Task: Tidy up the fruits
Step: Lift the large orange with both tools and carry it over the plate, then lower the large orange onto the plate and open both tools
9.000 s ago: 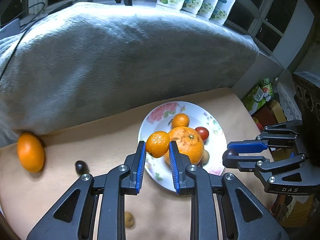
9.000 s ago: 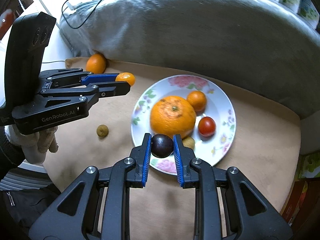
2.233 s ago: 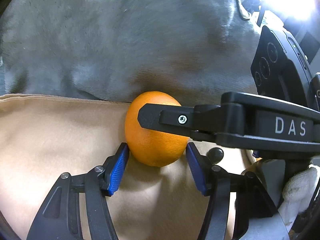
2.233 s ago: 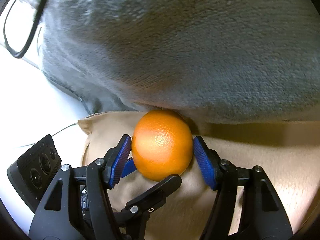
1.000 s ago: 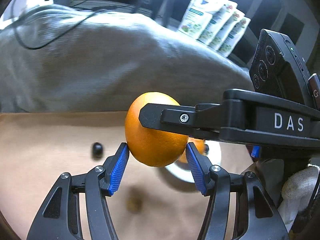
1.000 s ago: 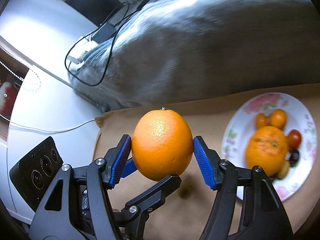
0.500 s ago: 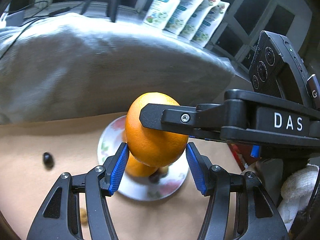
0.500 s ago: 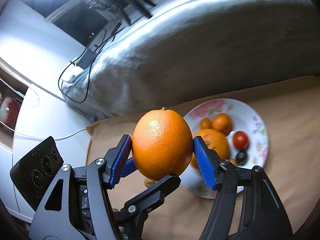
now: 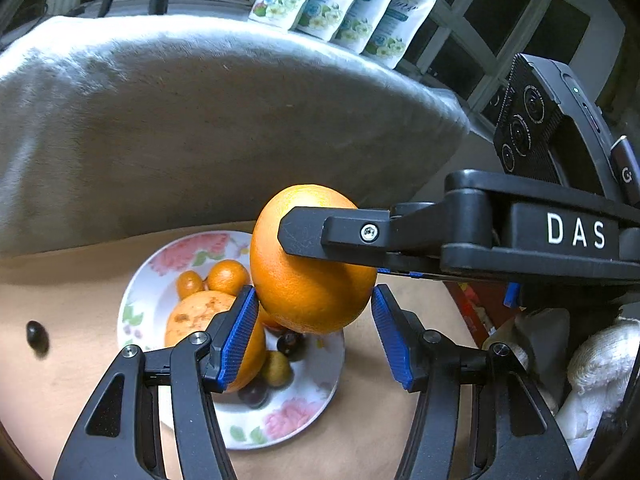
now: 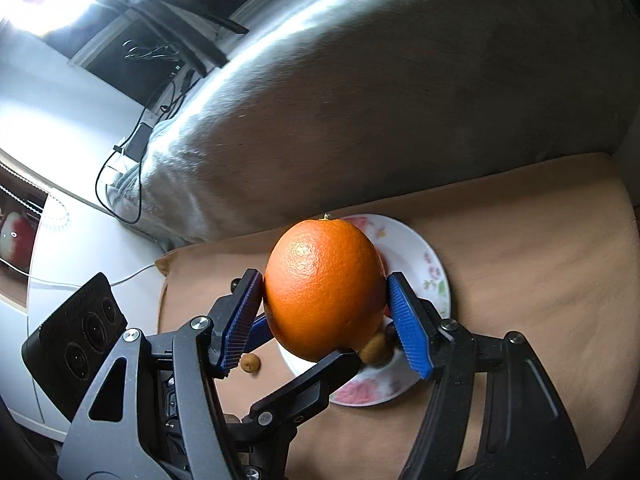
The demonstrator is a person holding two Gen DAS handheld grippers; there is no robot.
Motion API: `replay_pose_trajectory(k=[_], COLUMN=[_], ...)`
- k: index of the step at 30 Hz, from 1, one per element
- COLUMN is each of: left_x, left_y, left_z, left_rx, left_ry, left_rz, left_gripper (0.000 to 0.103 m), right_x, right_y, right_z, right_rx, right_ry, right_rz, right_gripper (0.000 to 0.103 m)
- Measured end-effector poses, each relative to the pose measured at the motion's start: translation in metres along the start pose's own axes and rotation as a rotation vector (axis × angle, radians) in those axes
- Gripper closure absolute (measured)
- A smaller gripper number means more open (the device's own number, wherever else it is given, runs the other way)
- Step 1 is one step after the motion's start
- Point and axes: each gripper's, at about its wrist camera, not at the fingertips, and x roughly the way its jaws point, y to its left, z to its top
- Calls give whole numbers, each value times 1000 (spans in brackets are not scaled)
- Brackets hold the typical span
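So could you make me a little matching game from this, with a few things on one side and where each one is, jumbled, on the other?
Things:
1. big round orange
2. white floral china plate
3. small dark oval fruit
4. white printed pouches

Places:
A. propped in a row at the very back
B. alone on the tan cloth, off the plate
C. held up in the air
D. lying flat, holding several smaller fruits

Pairs: 1-C, 2-D, 3-B, 4-A.
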Motion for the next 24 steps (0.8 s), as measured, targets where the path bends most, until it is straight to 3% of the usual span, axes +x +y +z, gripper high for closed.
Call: replay_pose_trajectory(k=[14, 21, 24], left_x=[28, 33, 29], left_y=[-11, -11, -10], left_z=[2, 1, 1], left_rx=[-18, -24, -18], left_ry=[33, 53, 46], left_rz=[58, 73, 78], left_gripper=[47, 49, 50], right_x=[22, 35, 42], right_y=[-21, -31, -35], right_z=[22, 29, 27], right_rx=[-44, -6, -3], right_ry=[95, 129, 153], right_rz=[20, 49, 21], right_gripper=[36, 36, 36])
